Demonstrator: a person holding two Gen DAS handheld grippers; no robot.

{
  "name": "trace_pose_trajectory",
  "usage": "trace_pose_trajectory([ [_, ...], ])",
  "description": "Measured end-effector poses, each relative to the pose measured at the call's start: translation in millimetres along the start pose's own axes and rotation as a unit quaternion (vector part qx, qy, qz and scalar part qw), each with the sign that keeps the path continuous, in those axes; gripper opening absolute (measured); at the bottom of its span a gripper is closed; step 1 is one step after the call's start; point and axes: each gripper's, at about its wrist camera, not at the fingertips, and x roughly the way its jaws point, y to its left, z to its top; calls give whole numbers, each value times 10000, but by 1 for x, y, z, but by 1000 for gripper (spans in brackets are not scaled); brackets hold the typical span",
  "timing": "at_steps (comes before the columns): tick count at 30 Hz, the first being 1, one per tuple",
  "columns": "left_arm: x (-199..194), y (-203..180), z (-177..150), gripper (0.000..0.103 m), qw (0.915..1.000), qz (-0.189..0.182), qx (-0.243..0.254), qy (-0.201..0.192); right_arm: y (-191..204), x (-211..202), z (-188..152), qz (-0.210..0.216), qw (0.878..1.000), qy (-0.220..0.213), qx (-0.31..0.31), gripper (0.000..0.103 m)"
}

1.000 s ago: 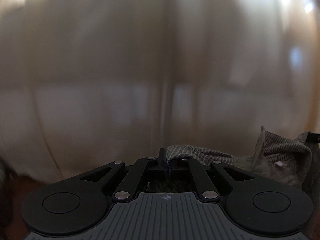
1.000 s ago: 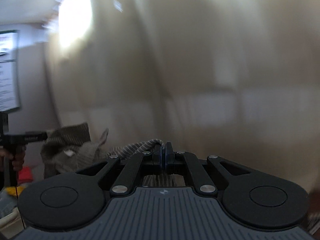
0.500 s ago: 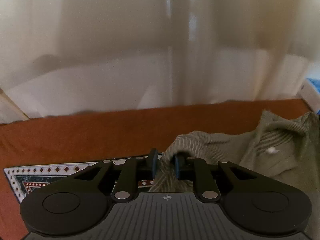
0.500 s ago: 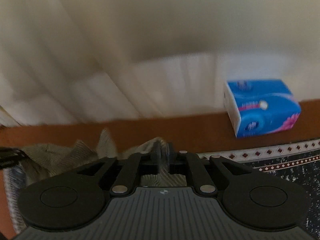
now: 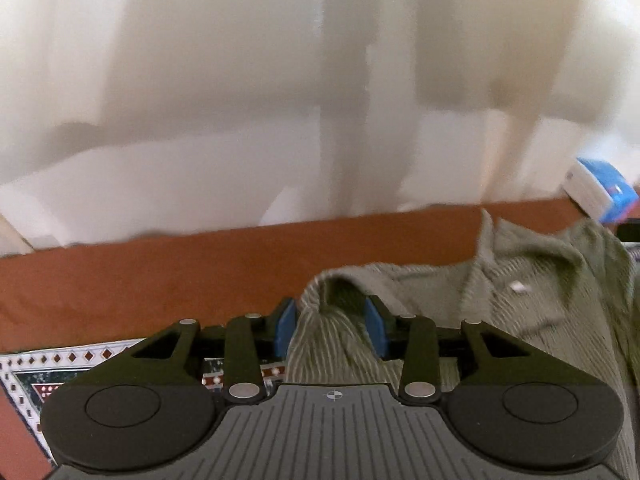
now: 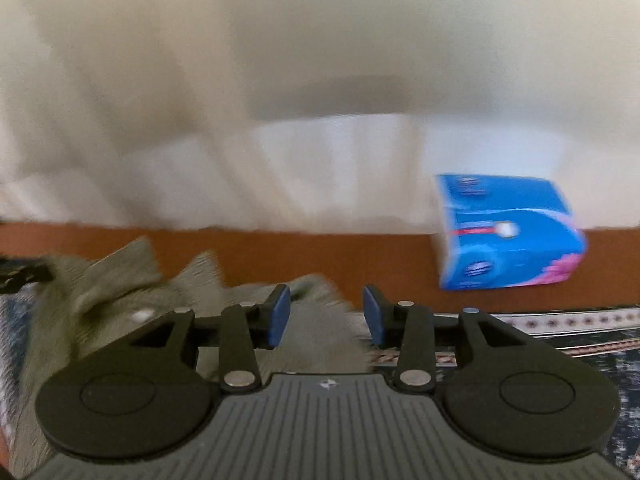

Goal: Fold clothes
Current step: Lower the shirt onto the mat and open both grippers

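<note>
An olive green ribbed shirt (image 5: 520, 320) with a collar and a small white tag lies crumpled on the patterned mat (image 5: 60, 364). My left gripper (image 5: 330, 322) hangs low over the shirt's left shoulder. Its jaws are opening, a fold of the fabric still stands between the blue pads (image 5: 286, 326), and they no longer pinch it. In the right wrist view the shirt (image 6: 120, 300) spreads to the lower left. My right gripper (image 6: 326, 316) is over the shirt's other shoulder; its jaws are opening too, with loose cloth lying below and between them.
A blue tissue box (image 6: 508, 232) stands on the orange-brown surface (image 6: 360, 256) at the right, also at the far right in the left wrist view (image 5: 604, 188). White curtains (image 5: 280, 80) hang just behind the table's far edge. The dark patterned mat (image 6: 580, 344) extends right.
Both grippers came down from in front of the curtain to the table, carrying the shirt. Each pair of jaws went from shut on the fabric to apart, and the shirt settled on the mat.
</note>
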Motion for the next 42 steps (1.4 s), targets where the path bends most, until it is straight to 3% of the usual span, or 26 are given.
trace_pose_trajectory([
  [4, -12, -28, -7, 54, 9977, -403, 526, 168, 29, 6, -9, 551, 9978, 315, -188, 45],
  [6, -16, -36, -10, 54, 9974, -552, 430, 174, 46, 12, -15, 685, 9959, 443, -396, 45],
  [10, -22, -54, -16, 54, 9960, -845, 243, 187, 61, 25, -23, 602, 9957, 608, -366, 45],
  [19, 14, -68, -16, 55, 9951, -838, 170, 503, 63, 41, -30, 458, 9957, 776, -191, 45],
  [20, 19, -68, -16, 48, 9948, -846, 72, 571, 62, 44, -31, 464, 9955, 810, -144, 45],
  [21, 24, -67, -14, 16, 9943, -855, -22, 639, 61, 46, -32, 470, 9953, 843, -98, 45],
  [22, 28, -66, -12, 7, 9935, -886, -65, 717, 60, 49, -33, 475, 9950, 876, -52, 41],
  [23, 32, -64, -9, 3, 9926, -916, -109, 795, 59, 51, -34, 481, 9947, 909, -5, 31],
  [24, 35, -62, -6, 1, 9916, -954, -139, 859, 58, 54, -33, 552, 9935, 993, 51, 6],
  [26, 24, -58, 11, 1, 9907, -1153, 29, 717, 56, 53, -24, 691, 9915, 1097, 124, 7],
  [29, 5, -48, 56, 1, 9955, -945, -40, 47, 56, 37, 10, 916, 9922, 845, -82, 6],
  [31, 1, -33, 83, 15, 9942, -712, -657, -461, 50, 27, 42, 761, 9968, 194, 144, 7],
  [32, 0, -26, 93, 33, 9918, -578, -932, -656, 47, 21, 56, 659, 9970, -201, 361, 10],
  [33, -2, -21, 98, 34, 9906, -381, -1071, -761, 44, 14, 65, 509, 9946, -694, 584, 17],
  [34, -4, -17, 99, 34, 9898, -238, -1138, -826, 45, 9, 69, 260, 9922, -1033, 651, 45],
  [35, -6, -14, 95, 34, 9896, -264, -1132, -852, 49, 5, 70, 79, 9921, -1119, 556, 55],
  [36, -7, -12, 88, 34, 9908, -340, -1058, -776, 53, 3, 67, 102, 9935, -1088, 327, 56],
  [40, 3, -15, 57, 34, 9955, -648, -624, -286, 62, 9, 37, 305, 9967, -666, -355, 51],
  [42, 13, -23, 41, 34, 9979, -545, -336, -36, 59, 22, 26, 397, 9983, -331, -286, 44],
])
